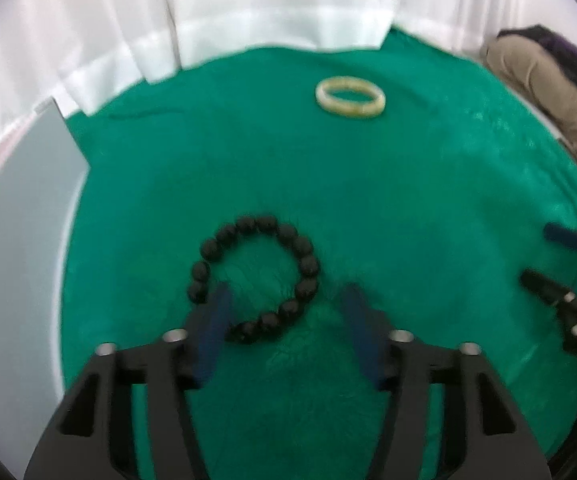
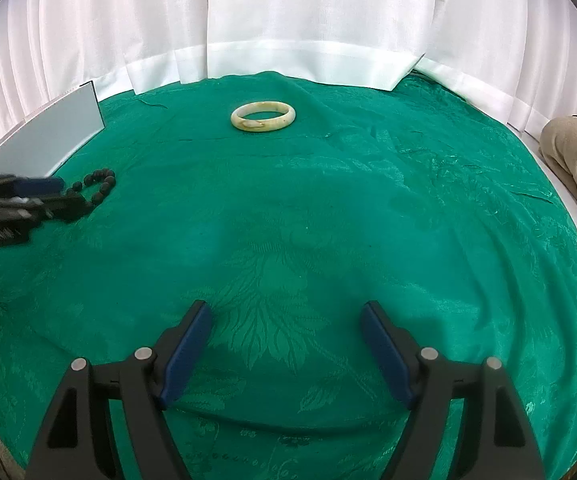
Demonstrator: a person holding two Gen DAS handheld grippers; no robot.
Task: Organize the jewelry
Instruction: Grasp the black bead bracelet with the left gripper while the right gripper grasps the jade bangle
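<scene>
Now the black bead bracelet (image 1: 256, 280) lies flat on the green cloth (image 1: 408, 208), nearer than the pale bangle (image 1: 350, 98), with the left gripper (image 1: 284, 300) part-open over it, gripping nothing, while the right gripper (image 2: 286, 316) gapes wide and empty.

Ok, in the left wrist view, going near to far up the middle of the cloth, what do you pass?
Left tool, open, then the black bead bracelet lying partly between its fingers, then bare green cloth, then the pale bangle, then the white curtain.
</scene>
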